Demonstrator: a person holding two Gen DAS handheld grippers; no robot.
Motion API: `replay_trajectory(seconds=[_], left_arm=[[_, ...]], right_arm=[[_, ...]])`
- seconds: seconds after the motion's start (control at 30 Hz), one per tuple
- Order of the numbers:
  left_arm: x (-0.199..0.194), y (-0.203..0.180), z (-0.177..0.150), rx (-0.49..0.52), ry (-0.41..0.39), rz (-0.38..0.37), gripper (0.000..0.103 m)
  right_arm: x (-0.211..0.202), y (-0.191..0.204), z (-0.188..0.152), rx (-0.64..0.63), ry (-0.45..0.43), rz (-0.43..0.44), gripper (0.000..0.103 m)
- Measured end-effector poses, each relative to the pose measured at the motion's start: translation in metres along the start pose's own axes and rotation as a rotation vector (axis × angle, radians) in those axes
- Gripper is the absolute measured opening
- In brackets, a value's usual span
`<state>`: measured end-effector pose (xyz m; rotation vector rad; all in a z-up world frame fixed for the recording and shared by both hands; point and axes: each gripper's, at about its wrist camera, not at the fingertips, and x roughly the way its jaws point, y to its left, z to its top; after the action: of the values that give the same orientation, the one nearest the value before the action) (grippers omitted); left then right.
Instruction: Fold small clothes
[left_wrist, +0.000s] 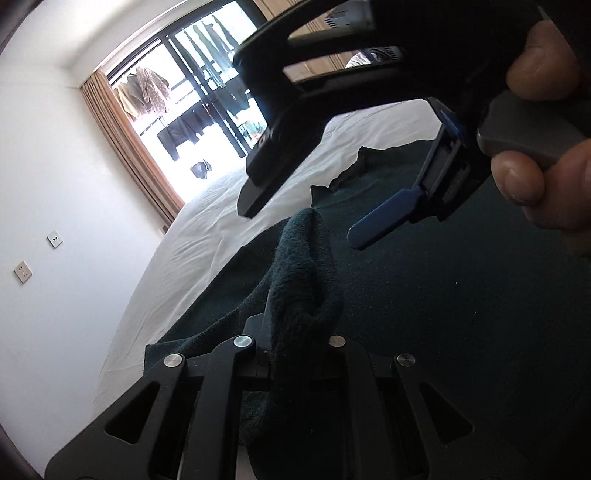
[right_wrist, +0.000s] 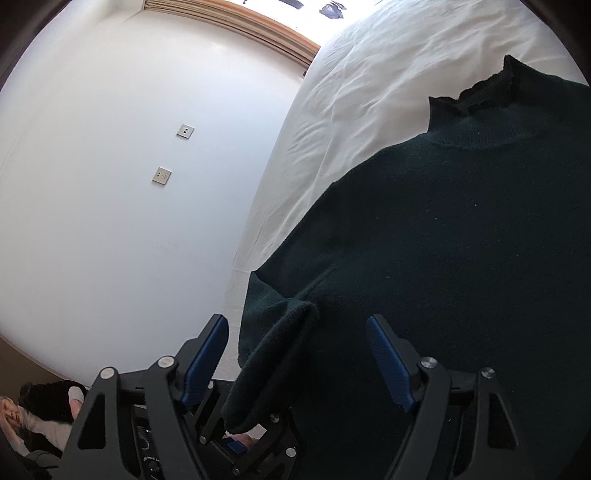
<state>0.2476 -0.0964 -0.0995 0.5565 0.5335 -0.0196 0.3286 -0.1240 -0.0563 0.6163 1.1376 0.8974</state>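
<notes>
1. Dark green knit, a small sweater (right_wrist: 443, 240), lies spread on the white bed sheet (right_wrist: 369, 74), its ruffled collar (right_wrist: 476, 92) pointing toward the far end of the bed.
2. One sleeve (left_wrist: 299, 280) of the sweater is gathered into a bunched ridge and raised off the garment's body.
3. From the left wrist view, the left gripper (left_wrist: 295, 347) has its jaws closed together on that bunched sleeve; the fabric rises between the black linkages and drapes down over them.
4. From the right wrist view, the right gripper (right_wrist: 295, 362) has its jaws wide apart, the blue pads (right_wrist: 388, 362) standing on either side of the sleeve fold (right_wrist: 273, 362) without touching it.
5. The right gripper also shows in the left wrist view (left_wrist: 306, 214), just above the sweater, held by the person's hand (left_wrist: 543, 140), whose fingers wrap the grey handle.
6. Beside the bed stands a white wall (right_wrist: 110, 184) with two sockets (right_wrist: 161, 174).
7. A window (left_wrist: 192, 92) with a brown curtain (left_wrist: 122, 140) lies beyond the bed, and clothes hang outside it.
</notes>
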Motion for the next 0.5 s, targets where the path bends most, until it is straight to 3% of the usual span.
replay_trajectory(seconds=[0.13,0.23,0.3,0.4,0.5], left_arm=[[0.011,0.005,0.0,0.029,-0.008,0.023,0.008],[0.011,0.002,-0.006,0.052,-0.013,0.035,0.009],[0.015,0.002,-0.007,0.07,-0.014,0.049,0.009],[0.009,0.004,-0.01,0.084,-0.02,0.075,0.009],[-0.002,0.002,-0.014,0.099,-0.025,0.078,0.01]], right_arm=[[0.013,-0.003,0.004,0.005,0.055,-0.036,0.066],[0.015,-0.006,0.005,0.01,0.065,-0.024,0.047],[0.014,-0.006,0.001,-0.006,0.073,-0.032,0.024],[0.016,0.005,0.0,-0.084,0.066,-0.081,0.011],[0.013,0.014,0.005,-0.133,0.038,-0.101,0.009]])
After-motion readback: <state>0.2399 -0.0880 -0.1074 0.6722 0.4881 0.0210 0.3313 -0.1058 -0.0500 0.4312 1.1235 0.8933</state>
